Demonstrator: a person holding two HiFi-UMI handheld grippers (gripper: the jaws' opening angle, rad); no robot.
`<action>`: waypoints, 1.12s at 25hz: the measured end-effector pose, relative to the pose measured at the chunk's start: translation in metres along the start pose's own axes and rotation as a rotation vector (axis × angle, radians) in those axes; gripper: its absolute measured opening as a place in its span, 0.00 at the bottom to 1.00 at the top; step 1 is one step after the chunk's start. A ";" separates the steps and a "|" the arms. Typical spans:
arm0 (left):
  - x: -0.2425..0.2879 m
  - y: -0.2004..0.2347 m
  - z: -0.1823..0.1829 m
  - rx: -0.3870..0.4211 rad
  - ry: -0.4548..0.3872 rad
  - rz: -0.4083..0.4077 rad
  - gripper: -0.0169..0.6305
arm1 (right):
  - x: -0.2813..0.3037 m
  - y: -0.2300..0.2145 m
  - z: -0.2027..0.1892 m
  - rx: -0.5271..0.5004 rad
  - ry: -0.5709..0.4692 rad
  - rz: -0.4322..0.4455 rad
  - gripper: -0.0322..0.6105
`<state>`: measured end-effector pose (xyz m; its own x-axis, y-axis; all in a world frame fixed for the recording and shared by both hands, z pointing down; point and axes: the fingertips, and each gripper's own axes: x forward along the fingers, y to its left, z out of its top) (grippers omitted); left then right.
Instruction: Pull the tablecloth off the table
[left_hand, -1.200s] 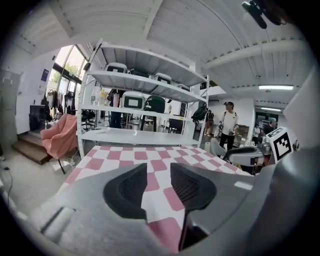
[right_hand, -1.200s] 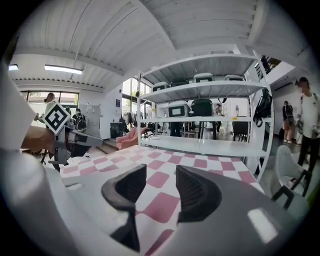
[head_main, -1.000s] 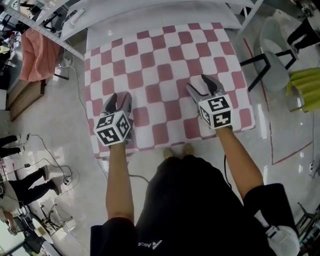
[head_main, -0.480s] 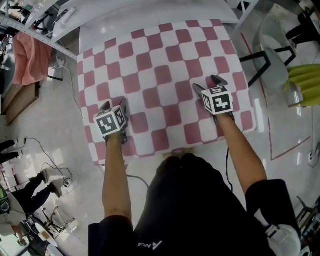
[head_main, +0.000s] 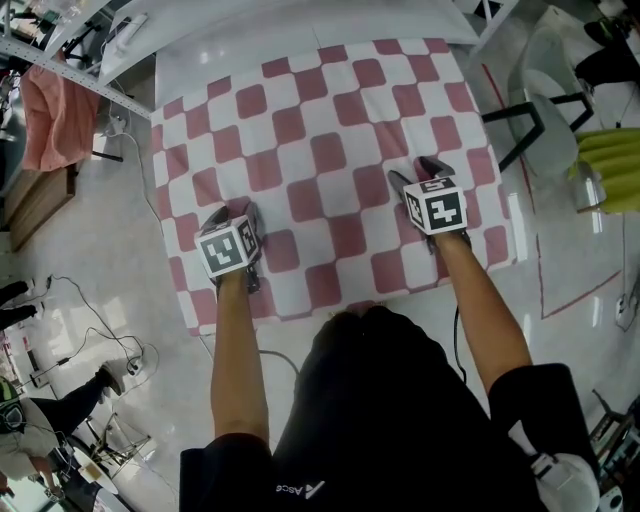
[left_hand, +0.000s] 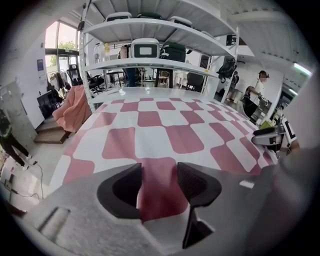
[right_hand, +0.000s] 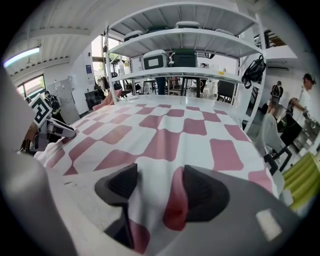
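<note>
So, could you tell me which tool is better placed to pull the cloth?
Probably the right tool: closing, with a raised cloth fold between its jaws; the left tool, also closing, has flatter cloth.

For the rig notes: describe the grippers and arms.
The left gripper and right gripper are grey with dark textured pads, and each carries a white cube with black square markers. Forearms are bare below short dark sleeves. Both pairs of jaws are closing, with the tablecloth between them.
</note>
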<state>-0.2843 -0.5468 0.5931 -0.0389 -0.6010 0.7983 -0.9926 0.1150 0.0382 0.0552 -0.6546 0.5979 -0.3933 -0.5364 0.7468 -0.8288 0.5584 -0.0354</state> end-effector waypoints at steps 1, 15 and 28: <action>-0.001 -0.002 0.003 0.014 -0.006 -0.002 0.37 | 0.000 0.002 0.000 -0.005 -0.002 0.001 0.49; -0.003 -0.022 0.003 0.149 -0.039 -0.010 0.08 | 0.000 0.039 0.001 -0.092 -0.028 -0.004 0.06; -0.048 -0.044 -0.016 0.038 -0.178 -0.146 0.04 | -0.034 0.108 -0.026 -0.095 -0.063 0.160 0.05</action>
<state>-0.2373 -0.5101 0.5627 0.0890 -0.7394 0.6674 -0.9927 -0.0111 0.1200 -0.0107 -0.5595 0.5854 -0.5441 -0.4729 0.6931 -0.7133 0.6957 -0.0853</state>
